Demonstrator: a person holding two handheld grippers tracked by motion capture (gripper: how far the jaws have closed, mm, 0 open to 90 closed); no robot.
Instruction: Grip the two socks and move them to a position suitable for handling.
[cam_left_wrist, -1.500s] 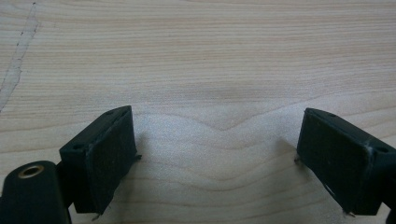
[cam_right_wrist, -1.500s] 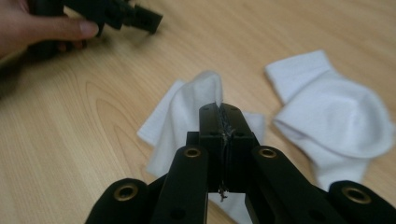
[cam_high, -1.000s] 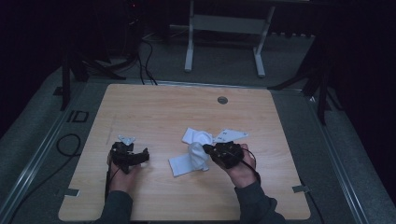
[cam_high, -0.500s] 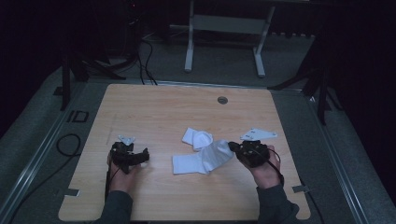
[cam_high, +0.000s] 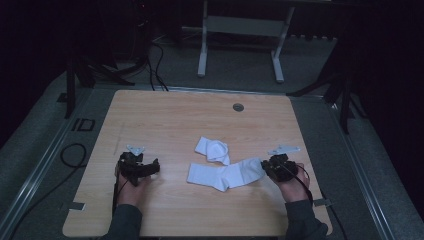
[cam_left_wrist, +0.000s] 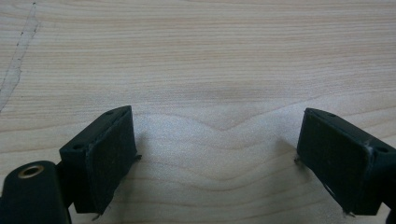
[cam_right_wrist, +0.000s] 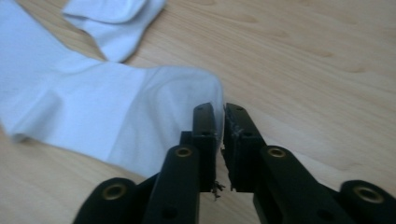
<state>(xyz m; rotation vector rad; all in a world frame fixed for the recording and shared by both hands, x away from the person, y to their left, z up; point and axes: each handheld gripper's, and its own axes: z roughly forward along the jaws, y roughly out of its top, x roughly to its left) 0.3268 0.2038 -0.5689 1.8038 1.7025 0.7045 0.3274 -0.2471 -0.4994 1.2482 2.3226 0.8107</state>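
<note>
A long white sock lies flat across the front middle of the wooden table. My right gripper is at the sock's right end and is shut on its edge. In the right gripper view the jaws pinch the rounded end of that sock. A second white sock lies folded just behind it, touching it, and appears at the top of the right gripper view. My left gripper rests at the front left, apart from both socks. It is open over bare wood.
A round cable hole sits in the table's far middle. Beyond the table stands a grey metal frame on the floor. A black cable loops on the floor to the left of the table.
My right gripper has moved to the right with the sock's end in it, drawing the long sock out flat. The left gripper has stayed put.
</note>
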